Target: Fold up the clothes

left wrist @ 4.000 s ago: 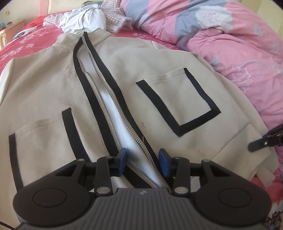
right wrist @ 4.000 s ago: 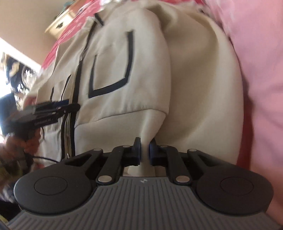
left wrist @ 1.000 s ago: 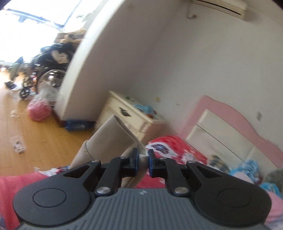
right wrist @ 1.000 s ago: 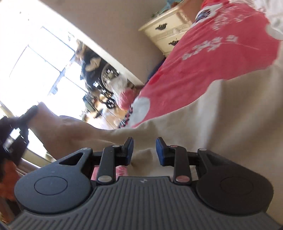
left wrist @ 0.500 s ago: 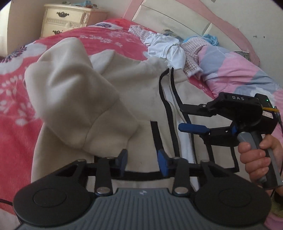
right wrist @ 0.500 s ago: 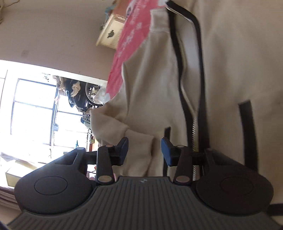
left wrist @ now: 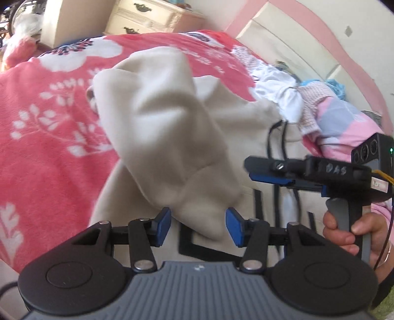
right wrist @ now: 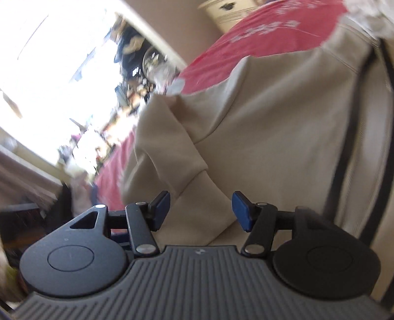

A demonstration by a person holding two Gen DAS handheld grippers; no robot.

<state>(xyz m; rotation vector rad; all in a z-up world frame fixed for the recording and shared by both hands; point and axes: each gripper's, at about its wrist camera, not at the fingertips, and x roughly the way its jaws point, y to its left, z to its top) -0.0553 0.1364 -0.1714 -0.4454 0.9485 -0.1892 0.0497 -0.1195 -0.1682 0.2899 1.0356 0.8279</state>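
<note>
- While the cream fabric jacket with black trim (left wrist: 172, 147) lies spread on the bed's coral-red floral blanket (left wrist: 49, 137), one of its sleeves is folded in over the front panel, its cuff end lying just ahead of the left gripper (left wrist: 198, 226).
- The left gripper has its blue-padded jaws spread wide, holding nothing; the sleeve fabric sits between and just beyond the pads.
- The right gripper (right wrist: 200, 209) hovers over the jacket's front by the black zipper band, jaws likewise parted and empty; the folded sleeve cuff (right wrist: 189, 177) shows just ahead of them.
- In the left wrist view, the person's right hand (left wrist: 352, 233) grasps that gripper's handle.
- A cream chest of drawers (left wrist: 147, 17) stands beside the bed, drawers closed, contents not visible.
- Crumpled white clothing (left wrist: 280, 96) and a pink-and-grey quilt (left wrist: 344, 118) lie near the headboard.
</note>
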